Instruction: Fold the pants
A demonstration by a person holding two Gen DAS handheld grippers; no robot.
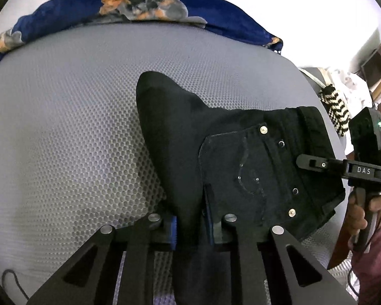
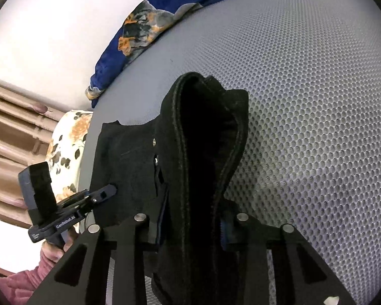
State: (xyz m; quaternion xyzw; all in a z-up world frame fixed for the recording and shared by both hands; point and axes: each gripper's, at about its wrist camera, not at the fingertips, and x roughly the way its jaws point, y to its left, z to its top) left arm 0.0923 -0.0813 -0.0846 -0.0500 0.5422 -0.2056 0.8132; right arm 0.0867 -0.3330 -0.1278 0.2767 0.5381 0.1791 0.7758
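Your grey mesh mattress [image 1: 63, 127] fills both views, with the blue floral blanket [image 1: 139, 7] bunched along its far edge at the top of the left view. The black pants [image 1: 241, 152] lie lifted across the centre and right of that view. Your left gripper [image 1: 190, 226] pinches a fold of them at bottom centre; your right gripper [image 2: 193, 228] clamps a thick bundle. A striped cloth [image 1: 335, 109] sits at the right edge.

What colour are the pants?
Black pants; the left wrist view shows them best.
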